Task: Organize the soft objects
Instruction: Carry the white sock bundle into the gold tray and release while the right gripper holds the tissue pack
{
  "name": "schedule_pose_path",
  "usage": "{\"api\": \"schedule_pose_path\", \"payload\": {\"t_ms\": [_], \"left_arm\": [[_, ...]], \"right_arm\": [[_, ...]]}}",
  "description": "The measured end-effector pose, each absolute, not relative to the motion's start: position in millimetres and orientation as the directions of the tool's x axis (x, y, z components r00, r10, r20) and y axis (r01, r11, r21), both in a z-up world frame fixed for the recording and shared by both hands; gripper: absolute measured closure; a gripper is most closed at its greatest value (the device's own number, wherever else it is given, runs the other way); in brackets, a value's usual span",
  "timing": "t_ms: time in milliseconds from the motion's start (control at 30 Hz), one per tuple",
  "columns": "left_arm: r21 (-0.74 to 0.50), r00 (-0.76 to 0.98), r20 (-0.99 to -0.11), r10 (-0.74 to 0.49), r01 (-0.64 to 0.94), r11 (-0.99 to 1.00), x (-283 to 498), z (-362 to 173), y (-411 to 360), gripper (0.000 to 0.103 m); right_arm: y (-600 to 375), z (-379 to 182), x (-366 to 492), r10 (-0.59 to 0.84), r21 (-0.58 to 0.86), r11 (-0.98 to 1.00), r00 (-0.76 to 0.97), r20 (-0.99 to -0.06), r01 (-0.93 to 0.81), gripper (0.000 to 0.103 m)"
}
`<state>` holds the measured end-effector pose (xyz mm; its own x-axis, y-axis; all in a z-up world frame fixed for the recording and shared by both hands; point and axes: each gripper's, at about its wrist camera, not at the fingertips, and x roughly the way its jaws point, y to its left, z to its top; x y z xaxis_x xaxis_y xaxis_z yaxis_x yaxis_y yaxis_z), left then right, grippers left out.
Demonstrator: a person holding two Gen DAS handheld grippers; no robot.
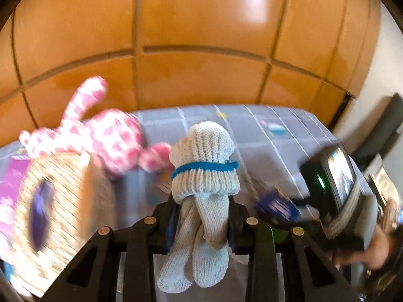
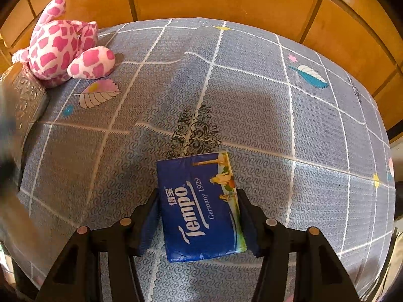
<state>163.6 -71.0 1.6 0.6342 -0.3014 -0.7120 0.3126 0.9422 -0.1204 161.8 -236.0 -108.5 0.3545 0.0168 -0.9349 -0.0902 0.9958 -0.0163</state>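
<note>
My left gripper (image 1: 204, 206) is shut on a rolled pair of white knitted socks (image 1: 204, 151) with a blue band, held up in the air above the table. Loose sock ends hang down between the fingers. A woven basket (image 1: 50, 201) sits just to the left, with a pink-and-white spotted plush toy (image 1: 108, 136) beside its far rim. My right gripper (image 2: 199, 196) points down at the table, and its pads press both long sides of a blue Tempo tissue pack (image 2: 196, 176). The same pack (image 1: 277, 206) shows blurred in the left wrist view.
A grey checked cloth (image 2: 252, 100) with leaf prints covers the table. The plush toy (image 2: 60, 47) and the basket (image 2: 25, 95) stand at its far left corner. Orange wooden panels (image 1: 201, 25) rise behind. A person's hand (image 1: 377, 246) holds the right gripper unit.
</note>
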Motion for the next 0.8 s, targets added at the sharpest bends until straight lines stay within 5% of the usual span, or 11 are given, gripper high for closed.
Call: {"api": "schedule_pose_path", "payload": {"t_ms": [800], "left_arm": [[-0.081,0.69,-0.723,0.026,-0.122,0.989,190,41,141,0.071]], "right_arm": [[-216,-104,151,-0.044,-0.111,0.982,0.39,-0.92,-0.151,0.049]]}}
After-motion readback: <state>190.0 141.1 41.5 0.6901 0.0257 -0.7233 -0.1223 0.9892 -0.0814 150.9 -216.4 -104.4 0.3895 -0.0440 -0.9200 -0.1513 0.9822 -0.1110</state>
